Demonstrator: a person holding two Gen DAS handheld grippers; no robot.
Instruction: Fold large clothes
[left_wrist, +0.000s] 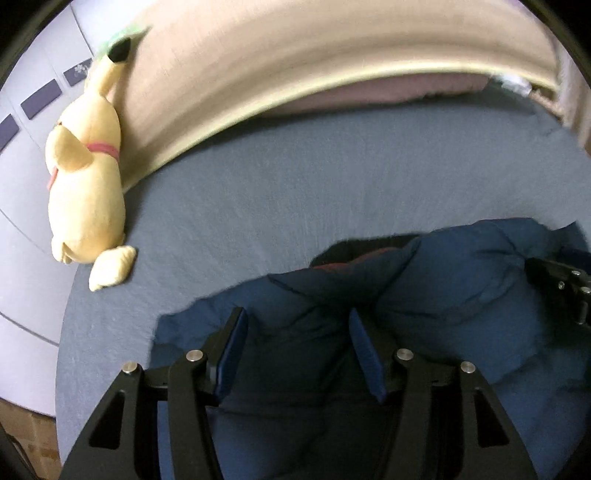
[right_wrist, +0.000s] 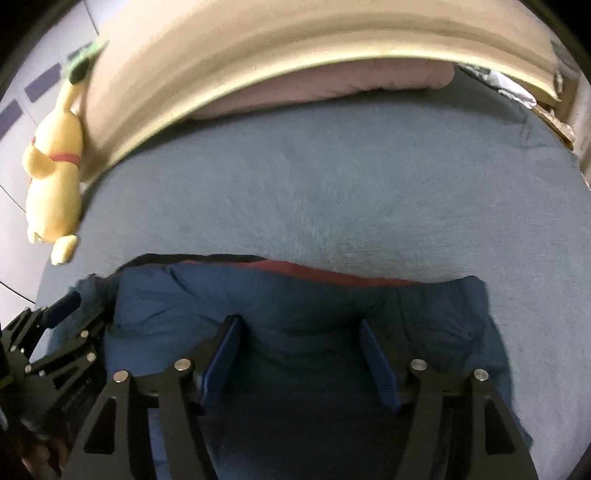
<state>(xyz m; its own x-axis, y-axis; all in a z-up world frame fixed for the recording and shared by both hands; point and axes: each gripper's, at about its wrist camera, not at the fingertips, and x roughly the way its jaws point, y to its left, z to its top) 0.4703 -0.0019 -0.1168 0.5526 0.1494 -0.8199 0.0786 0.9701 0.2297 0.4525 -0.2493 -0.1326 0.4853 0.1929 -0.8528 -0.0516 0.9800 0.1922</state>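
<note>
A dark blue padded jacket (left_wrist: 424, 295) lies bunched on the blue bed sheet (left_wrist: 295, 192), with a dark red lining strip showing at its far edge (right_wrist: 295, 269). My left gripper (left_wrist: 297, 314) is open, its fingers spread just above the jacket's left part. My right gripper (right_wrist: 299, 321) is open too, its fingers spread over the jacket's middle (right_wrist: 295, 306). The left gripper shows at the lower left of the right wrist view (right_wrist: 59, 314); the right gripper's body shows at the right edge of the left wrist view (left_wrist: 565, 291). Neither holds cloth.
A yellow plush toy (left_wrist: 88, 177) lies at the bed's left edge against the beige headboard (left_wrist: 295, 55). A pink pillow (right_wrist: 332, 85) lies along the headboard. A white wardrobe (left_wrist: 29, 110) stands to the left.
</note>
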